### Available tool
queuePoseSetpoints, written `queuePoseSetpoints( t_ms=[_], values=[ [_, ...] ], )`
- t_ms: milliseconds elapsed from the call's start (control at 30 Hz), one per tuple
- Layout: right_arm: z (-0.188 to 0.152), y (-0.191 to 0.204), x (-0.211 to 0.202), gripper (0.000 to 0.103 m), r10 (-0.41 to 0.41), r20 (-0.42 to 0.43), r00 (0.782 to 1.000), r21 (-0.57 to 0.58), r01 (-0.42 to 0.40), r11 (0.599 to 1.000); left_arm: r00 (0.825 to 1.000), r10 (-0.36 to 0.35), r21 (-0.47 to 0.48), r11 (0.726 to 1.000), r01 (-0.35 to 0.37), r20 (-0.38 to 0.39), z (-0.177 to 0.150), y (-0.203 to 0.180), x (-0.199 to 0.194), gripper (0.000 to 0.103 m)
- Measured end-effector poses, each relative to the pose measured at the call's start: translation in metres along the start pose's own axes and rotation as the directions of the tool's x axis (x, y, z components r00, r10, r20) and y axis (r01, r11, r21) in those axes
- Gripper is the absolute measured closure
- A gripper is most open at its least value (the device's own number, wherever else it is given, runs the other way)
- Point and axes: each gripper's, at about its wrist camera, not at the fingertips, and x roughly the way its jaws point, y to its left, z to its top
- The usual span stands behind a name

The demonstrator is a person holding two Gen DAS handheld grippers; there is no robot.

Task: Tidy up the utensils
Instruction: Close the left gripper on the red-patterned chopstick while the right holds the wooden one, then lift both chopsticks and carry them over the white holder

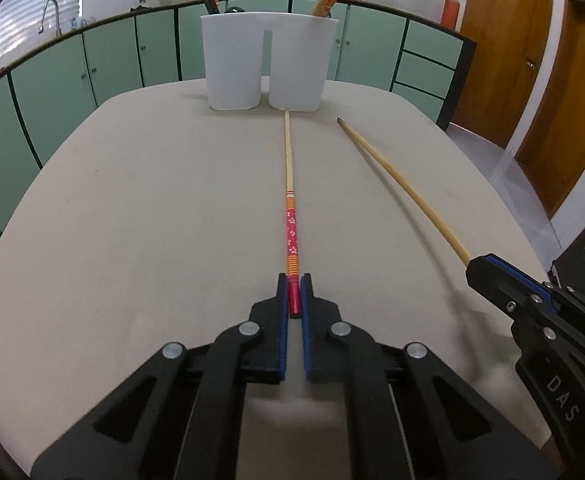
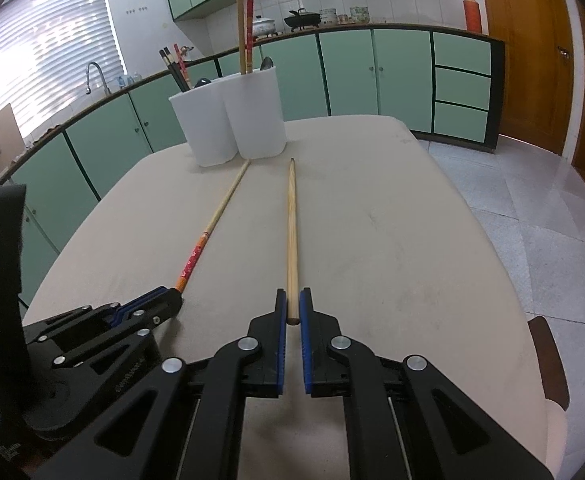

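Observation:
A chopstick with a red patterned handle (image 1: 291, 216) lies along the beige table, its tip touching the white two-part utensil holder (image 1: 266, 60). My left gripper (image 1: 294, 286) is shut on the red end of it. A plain wooden chopstick (image 2: 291, 232) lies beside it, pointing toward the holder (image 2: 230, 116). My right gripper (image 2: 292, 302) is shut on its near end. In the left wrist view the plain chopstick (image 1: 396, 176) runs into the right gripper (image 1: 480, 270); in the right wrist view the red chopstick (image 2: 212, 226) ends in the left gripper (image 2: 172, 298). Dark chopsticks, red ones and a spoon stand in the holder.
The beige table (image 1: 152, 220) ends in rounded edges on both sides. Green cabinets (image 2: 344, 68) with a counter, pots and a sink (image 2: 96, 76) line the back wall. An orange bottle (image 2: 472, 12) stands by wooden doors; tiled floor (image 2: 532, 208) lies right of the table.

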Motion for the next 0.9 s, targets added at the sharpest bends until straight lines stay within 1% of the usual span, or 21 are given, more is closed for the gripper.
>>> queuePoseSetpoints(
  t_ms=[67, 133, 267, 433, 667, 900],
  values=[
    [0.001, 0.000, -0.001, 0.096, -0.002, 0.005, 1.000, -0.003, 0.002, 1.000, 1.000, -0.004, -0.008, 1.000, 0.004, 0.007, 0.001, 0.001, -0.004, 0.098],
    [0.004, 0.000, -0.003, 0.096, -0.004, 0.011, 1.000, -0.007, 0.004, 1.000, 1.000, 0.007, 0.000, 1.000, -0.007, 0.029, 0.004, 0.002, -0.012, 0.098],
    [0.011, 0.001, -0.011, 0.096, -0.008, 0.036, 0.999, -0.015, 0.009, 1.000, 0.995, 0.025, 0.033, 0.999, -0.028, 0.097, 0.011, 0.002, -0.034, 0.098],
    [0.026, 0.002, -0.026, 0.096, -0.007, 0.084, 0.996, -0.028, 0.009, 1.000, 0.986, 0.024, 0.034, 0.999, -0.030, 0.163, 0.024, 0.005, -0.058, 0.098],
    [0.053, 0.002, -0.051, 0.096, -0.001, 0.157, 0.988, -0.033, 0.007, 0.999, 0.968, 0.004, 0.023, 1.000, -0.010, 0.252, 0.052, 0.011, -0.089, 0.098],
    [0.096, 0.010, -0.080, 0.096, 0.041, 0.237, 0.971, -0.065, -0.027, 0.998, 0.946, -0.024, 0.037, 0.999, 0.013, 0.324, 0.085, 0.009, -0.114, 0.098]
  ],
)
